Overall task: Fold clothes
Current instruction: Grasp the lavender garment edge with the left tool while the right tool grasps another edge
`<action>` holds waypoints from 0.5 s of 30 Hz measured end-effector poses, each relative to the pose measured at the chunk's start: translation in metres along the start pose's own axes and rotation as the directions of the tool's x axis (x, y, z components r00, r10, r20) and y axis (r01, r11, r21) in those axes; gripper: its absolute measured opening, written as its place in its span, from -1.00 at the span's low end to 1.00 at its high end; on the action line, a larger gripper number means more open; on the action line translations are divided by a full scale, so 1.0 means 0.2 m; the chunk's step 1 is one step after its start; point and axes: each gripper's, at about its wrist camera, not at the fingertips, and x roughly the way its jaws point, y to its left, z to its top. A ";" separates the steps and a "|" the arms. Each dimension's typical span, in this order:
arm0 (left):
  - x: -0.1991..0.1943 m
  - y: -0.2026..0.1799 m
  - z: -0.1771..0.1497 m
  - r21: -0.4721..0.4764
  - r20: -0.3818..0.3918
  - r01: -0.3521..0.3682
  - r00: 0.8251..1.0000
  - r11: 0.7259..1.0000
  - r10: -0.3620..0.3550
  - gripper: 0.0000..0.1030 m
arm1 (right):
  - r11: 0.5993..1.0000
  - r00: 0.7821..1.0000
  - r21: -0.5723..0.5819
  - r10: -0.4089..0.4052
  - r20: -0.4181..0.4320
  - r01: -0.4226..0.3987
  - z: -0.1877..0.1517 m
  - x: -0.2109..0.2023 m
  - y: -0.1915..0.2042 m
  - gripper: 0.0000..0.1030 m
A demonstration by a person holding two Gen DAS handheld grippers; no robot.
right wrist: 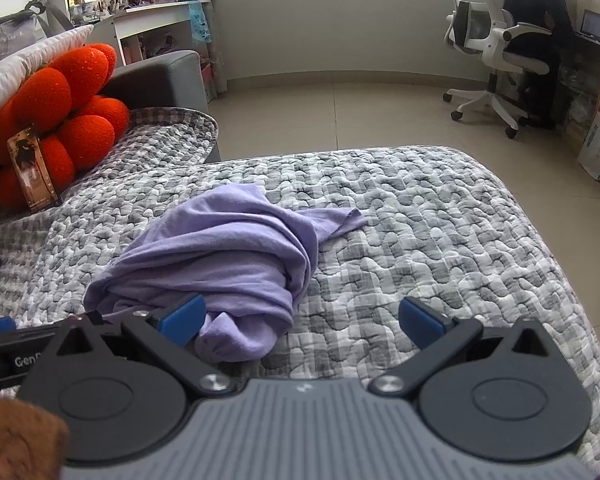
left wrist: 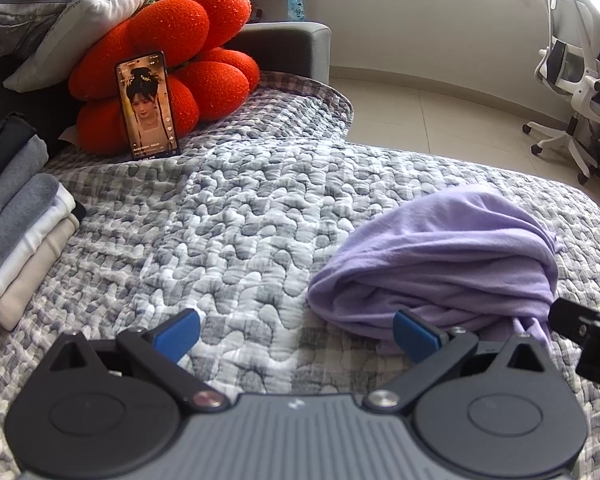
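A grey-and-white checked quilt (left wrist: 228,240) fills most of both views. On it, at the right of the left wrist view and left of centre in the right wrist view, lies a lilac garment (left wrist: 440,264) in a crumpled, unfolded heap. At the upper left of both frames an orange flower-shaped cushion (left wrist: 172,64) leans against a grey headboard, with a phone (left wrist: 148,106) propped upright against it, its screen lit. A stack of folded clothes (left wrist: 24,232) in grey, white and beige sits at the left edge of the left wrist view. A white office chair (right wrist: 496,52) stands on the tiled floor at the upper right. The left gripper (left wrist: 296,332) is spread wide above bare quilt, its right blue pad just beside the heap. The right gripper (right wrist: 300,320) is also spread wide, its left pad at the heap's near edge.
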 end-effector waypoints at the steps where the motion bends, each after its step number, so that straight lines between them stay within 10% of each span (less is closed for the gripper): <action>1: 0.02 0.01 0.00 -0.001 0.007 0.006 1.000 1.000 -0.006 0.99 | 1.000 1.000 0.002 0.005 -0.005 -0.005 0.00 0.01 0.00 1.00; 15: 0.27 -0.03 0.01 0.098 0.023 0.011 1.000 0.995 -0.013 0.99 | 0.998 0.994 0.008 0.059 -0.088 -0.058 0.01 0.28 -0.06 1.00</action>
